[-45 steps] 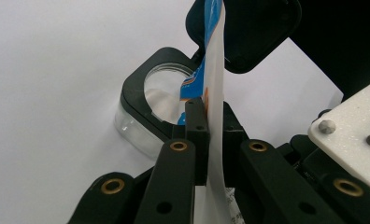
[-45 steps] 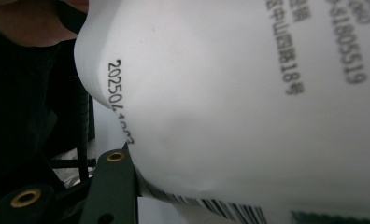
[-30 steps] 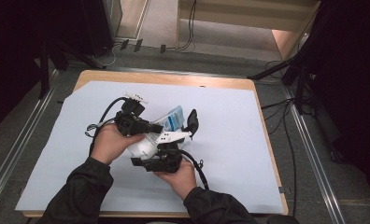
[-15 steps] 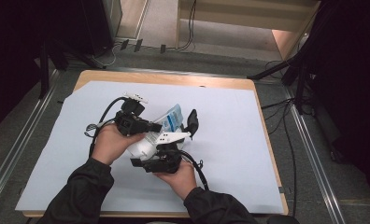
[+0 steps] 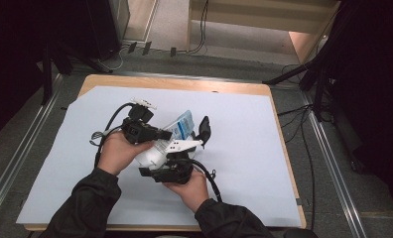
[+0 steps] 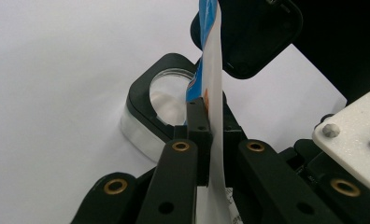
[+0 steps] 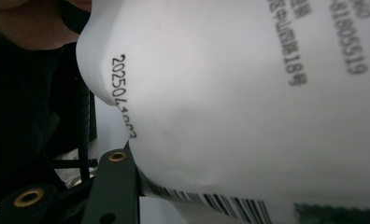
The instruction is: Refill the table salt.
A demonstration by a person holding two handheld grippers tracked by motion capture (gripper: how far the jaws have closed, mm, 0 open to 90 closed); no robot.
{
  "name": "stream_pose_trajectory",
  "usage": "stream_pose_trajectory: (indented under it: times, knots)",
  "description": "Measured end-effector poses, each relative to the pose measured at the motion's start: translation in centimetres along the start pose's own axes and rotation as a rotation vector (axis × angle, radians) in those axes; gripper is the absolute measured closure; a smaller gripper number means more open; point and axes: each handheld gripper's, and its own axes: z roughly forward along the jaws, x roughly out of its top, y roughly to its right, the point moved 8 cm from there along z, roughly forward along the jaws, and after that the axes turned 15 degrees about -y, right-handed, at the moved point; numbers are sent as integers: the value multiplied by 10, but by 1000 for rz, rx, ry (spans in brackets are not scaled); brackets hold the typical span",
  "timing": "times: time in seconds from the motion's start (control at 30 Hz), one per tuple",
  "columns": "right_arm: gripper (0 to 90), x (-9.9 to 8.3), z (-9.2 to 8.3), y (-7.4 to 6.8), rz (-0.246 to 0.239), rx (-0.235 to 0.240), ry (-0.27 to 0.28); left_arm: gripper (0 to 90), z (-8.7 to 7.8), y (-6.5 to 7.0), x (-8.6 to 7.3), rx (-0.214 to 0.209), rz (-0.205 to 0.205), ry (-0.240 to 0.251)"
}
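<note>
We see little change: the right gripper (image 5: 172,157), pressed to the soft white plastic pouch with blue print (image 5: 164,144), has just been closing its jaws a touch further on the pouch's bulging body.

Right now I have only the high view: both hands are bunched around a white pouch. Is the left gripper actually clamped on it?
Observer: Yes. In the left gripper view, the left gripper has its jaws shut on the thin flat edge of the pouch.
Operator: And the right one?
Observer: The right gripper has just been closing its jaws. In the right gripper view, the pouch's bulging body presses against one jaw.
Operator: Any print I can't read from up here?
Observer: A date code runs along the bulge, and a barcode sits near the bottom edge.
</note>
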Motion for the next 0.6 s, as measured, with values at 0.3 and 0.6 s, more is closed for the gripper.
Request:
stream_pose_trajectory:
  times: [0.3, 0.6]
  knots:
    - [561, 1, -2, 0, 2, 8, 6, 874, -1, 1, 0, -15, 8, 7]
    - [562, 2, -2, 0, 4, 23, 13, 859, -2, 2, -1, -16, 25, -1]
